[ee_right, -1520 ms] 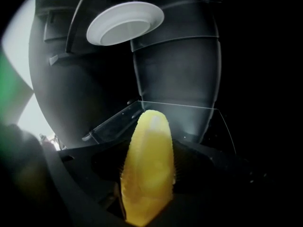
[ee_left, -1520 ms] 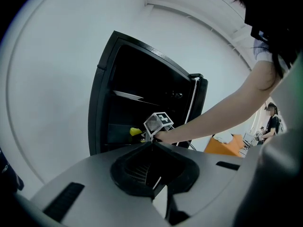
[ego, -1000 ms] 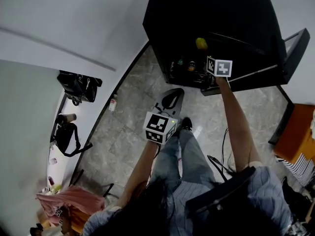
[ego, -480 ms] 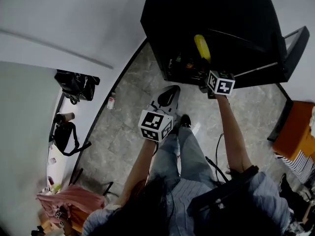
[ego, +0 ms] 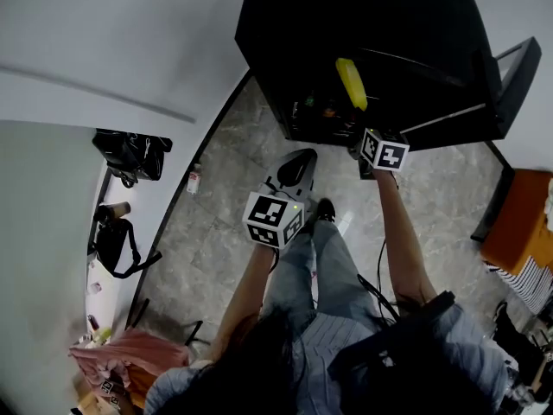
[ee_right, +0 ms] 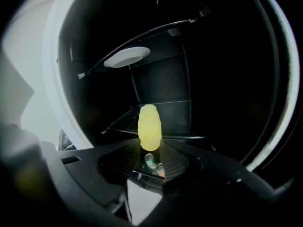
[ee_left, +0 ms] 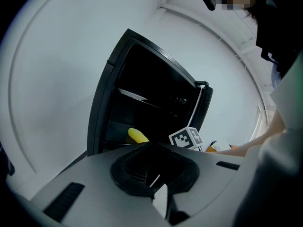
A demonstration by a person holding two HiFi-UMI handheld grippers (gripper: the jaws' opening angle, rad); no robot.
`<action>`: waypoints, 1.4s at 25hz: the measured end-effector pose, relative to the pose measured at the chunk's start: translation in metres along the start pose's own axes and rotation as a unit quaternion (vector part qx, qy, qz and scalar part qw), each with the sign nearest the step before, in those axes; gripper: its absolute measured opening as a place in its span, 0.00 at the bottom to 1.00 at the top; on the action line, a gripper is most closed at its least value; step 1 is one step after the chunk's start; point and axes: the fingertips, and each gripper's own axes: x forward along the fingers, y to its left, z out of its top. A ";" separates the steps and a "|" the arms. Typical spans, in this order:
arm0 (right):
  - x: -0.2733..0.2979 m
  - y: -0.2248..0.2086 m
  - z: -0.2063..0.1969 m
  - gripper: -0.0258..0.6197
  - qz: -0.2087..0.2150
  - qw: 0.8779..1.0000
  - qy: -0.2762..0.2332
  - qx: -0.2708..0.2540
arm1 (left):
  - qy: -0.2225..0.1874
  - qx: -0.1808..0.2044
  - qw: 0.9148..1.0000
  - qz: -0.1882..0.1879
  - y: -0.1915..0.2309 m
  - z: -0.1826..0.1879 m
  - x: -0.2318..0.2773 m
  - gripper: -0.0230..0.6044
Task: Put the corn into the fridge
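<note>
The yellow corn (ego: 352, 83) lies on a glass shelf (ee_right: 180, 122) inside the open black fridge (ego: 415, 24). In the right gripper view the corn (ee_right: 149, 126) stands just beyond the jaw tips. My right gripper (ego: 356, 137) hangs in front of the fridge opening, a little back from the corn. Its jaws are closing and the pads do not press on anything. My left gripper (ego: 304, 154) is held lower, over the floor, with its jaws shut and nothing in them. From the left gripper view, that gripper (ee_left: 147, 144) faces the fridge (ee_left: 142, 79) and the corn (ee_left: 138, 135).
A white plate (ee_right: 127, 56) sits on an upper shelf. Small bottles (ego: 315, 106) stand low in the fridge. The fridge door (ego: 510, 67) hangs open at the right. Black bags (ego: 130, 152) lie on a white counter at the left. A small bottle (ego: 193, 180) stands on the floor.
My right gripper has drawn back out of the fridge towards me. The corn has stayed on the shelf. My left gripper has kept its place.
</note>
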 end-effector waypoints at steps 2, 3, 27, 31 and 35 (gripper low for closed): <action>0.002 0.002 0.001 0.25 0.004 1.000 0.002 -0.002 | 0.001 0.000 1.000 -0.001 -0.001 -0.001 0.002 0.05; 0.003 0.002 0.002 0.24 0.004 1.000 0.003 -0.004 | 0.002 -0.001 1.000 -0.002 -0.002 -0.001 0.002 0.05; 0.036 -0.004 0.033 0.23 -0.006 0.999 0.023 -0.049 | 0.011 -0.003 1.000 -0.002 0.000 -0.006 0.003 0.05; 0.020 0.005 0.033 0.23 -0.002 0.996 0.017 -0.083 | 0.018 -0.003 1.000 0.004 0.002 -0.010 -0.006 0.05; -0.004 0.012 0.044 0.20 0.007 0.995 -0.005 -0.097 | 0.011 -0.011 1.000 0.009 0.000 -0.005 -0.014 0.05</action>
